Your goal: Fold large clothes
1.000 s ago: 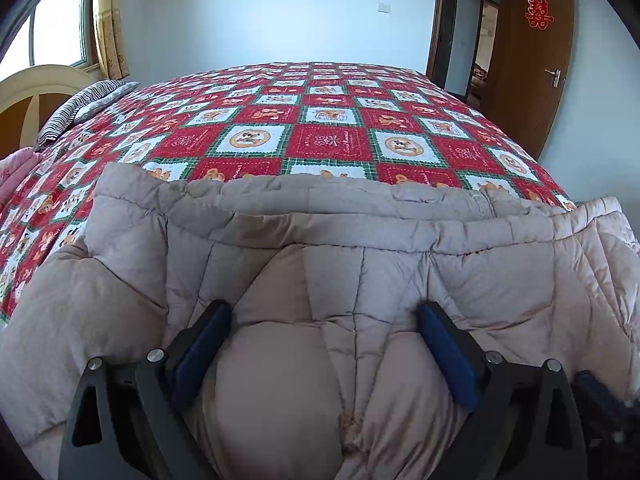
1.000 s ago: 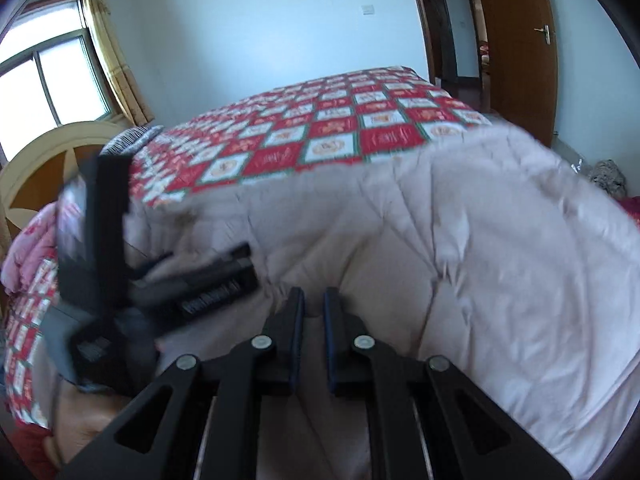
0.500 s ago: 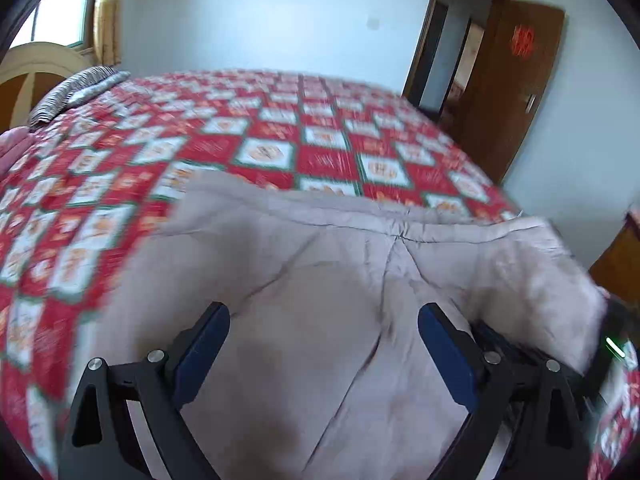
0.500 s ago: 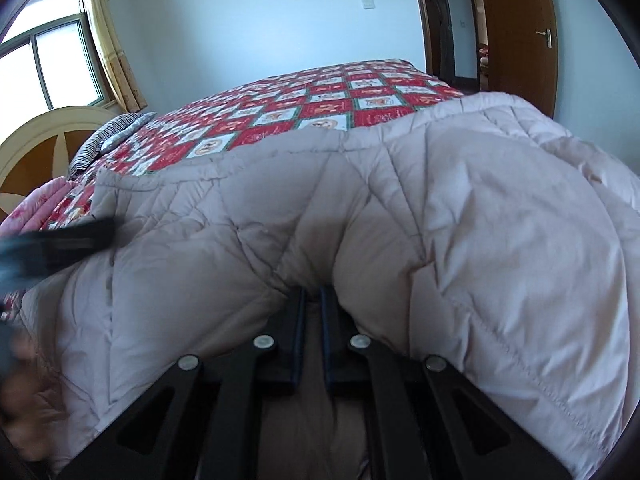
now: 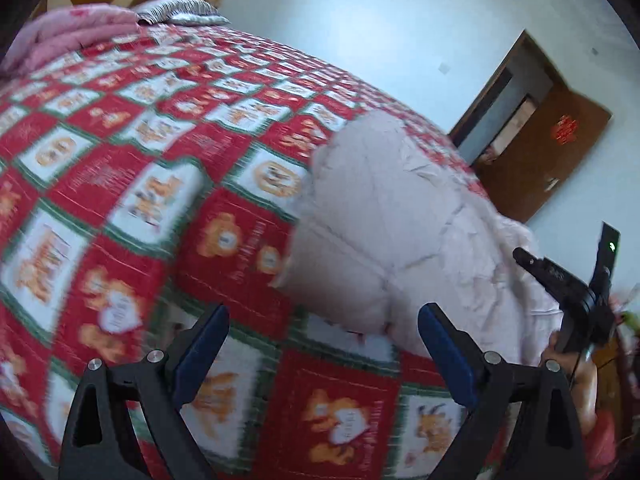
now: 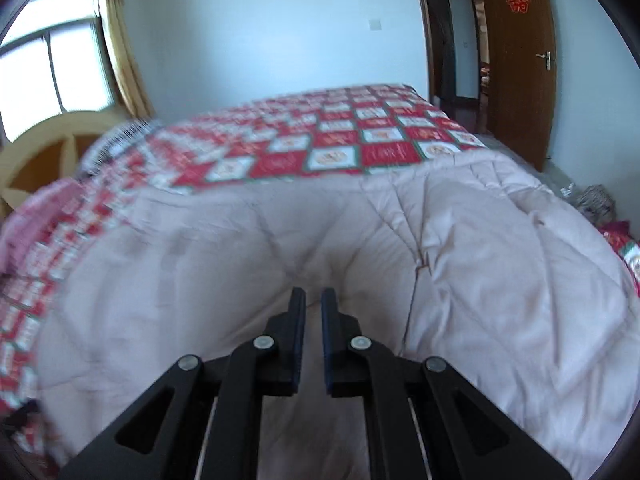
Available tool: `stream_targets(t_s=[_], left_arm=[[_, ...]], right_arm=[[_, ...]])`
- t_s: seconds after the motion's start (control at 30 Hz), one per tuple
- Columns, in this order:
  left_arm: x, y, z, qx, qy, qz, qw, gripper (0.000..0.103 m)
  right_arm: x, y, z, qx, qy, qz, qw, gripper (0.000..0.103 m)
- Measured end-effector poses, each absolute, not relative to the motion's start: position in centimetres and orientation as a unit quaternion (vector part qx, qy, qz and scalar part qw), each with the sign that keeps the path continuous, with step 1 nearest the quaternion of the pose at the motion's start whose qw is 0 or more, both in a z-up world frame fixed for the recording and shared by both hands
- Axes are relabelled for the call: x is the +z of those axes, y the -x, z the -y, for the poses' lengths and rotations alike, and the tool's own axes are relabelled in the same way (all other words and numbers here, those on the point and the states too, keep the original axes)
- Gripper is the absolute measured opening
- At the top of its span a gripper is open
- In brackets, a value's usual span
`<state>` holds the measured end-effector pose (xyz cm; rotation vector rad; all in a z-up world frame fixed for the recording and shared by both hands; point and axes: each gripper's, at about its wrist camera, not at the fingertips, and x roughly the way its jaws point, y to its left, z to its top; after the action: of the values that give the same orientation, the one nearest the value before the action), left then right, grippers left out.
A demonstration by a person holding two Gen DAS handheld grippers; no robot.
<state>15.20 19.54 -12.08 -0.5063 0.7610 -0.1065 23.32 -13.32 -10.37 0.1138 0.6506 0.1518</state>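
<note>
A large beige quilted garment (image 6: 480, 260) lies bunched on a bed with a red patchwork bedspread (image 6: 360, 140). My right gripper (image 6: 313, 294) is shut on a fold of it, with fabric pinched between the pads and puffed up around the fingers. In the left wrist view the garment (image 5: 400, 220) is a heap at centre right. My left gripper (image 5: 323, 314) stands open above the bare bedspread (image 5: 120, 200), just left of the heap's near end, with nothing between its fingers. The right tool's black body (image 5: 576, 296) and a hand show at that view's right edge.
A brown door (image 6: 516, 60) stands open at the far right. A window (image 6: 52, 72) and a curved wooden headboard (image 6: 36, 152) are on the left. A pink blanket (image 5: 72, 28) and a striped pillow (image 5: 180, 12) lie at the bed's head.
My left gripper, open throughout, has swung left off the garment and rolled, so it now hangs over bedspread. The right gripper stays shut on the fabric and has shifted slightly.
</note>
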Motion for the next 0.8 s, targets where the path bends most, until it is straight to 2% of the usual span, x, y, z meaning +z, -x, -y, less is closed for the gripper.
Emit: stream_targets(t_s=[0.13,0.27,0.4,0.6,0.67,0.73,0.8], left_arm=[[-13.4,-17.7,-17.9,-0.105,0.311,-0.362,0.873,0.096],[-15.2,-20.7,-16.8,-0.097,0.356,-0.367,0.854,0.096],[-15.1,-23.0,-16.7,-0.097,0.386,-0.34,0.852,0.096],[-14.7,-24.9,-15.5,-0.082,0.374,-0.312,0.869,0.096],[-14.3,-25.4,-14.7,-0.104,0.358,-0.314,0.873,0.079],[-13.4,-25.8,-14.3,-0.132,0.348,-0.312,0.874,0.054],[-11.8,-25.8,-14.3,-0.16,0.334,-0.299,0.879,0.04]], right_arm=[[-10.9,-21.2,11.8,0.11,-0.078,-0.321,0.937,0.007],[-15.0,-22.4,11.0,0.1,-0.09,-0.364,0.922,0.007],[-16.5,-22.7,11.4,0.1,-0.111,-0.37,0.917,0.007],[-17.0,-23.0,11.1,0.093,-0.105,-0.371,0.918,0.007],[-17.1,-23.2,11.4,0.098,-0.124,-0.376,0.913,0.007],[-17.1,-23.4,11.9,0.106,-0.147,-0.386,0.905,0.007],[-17.3,-23.7,12.6,0.12,-0.183,-0.399,0.89,0.007]])
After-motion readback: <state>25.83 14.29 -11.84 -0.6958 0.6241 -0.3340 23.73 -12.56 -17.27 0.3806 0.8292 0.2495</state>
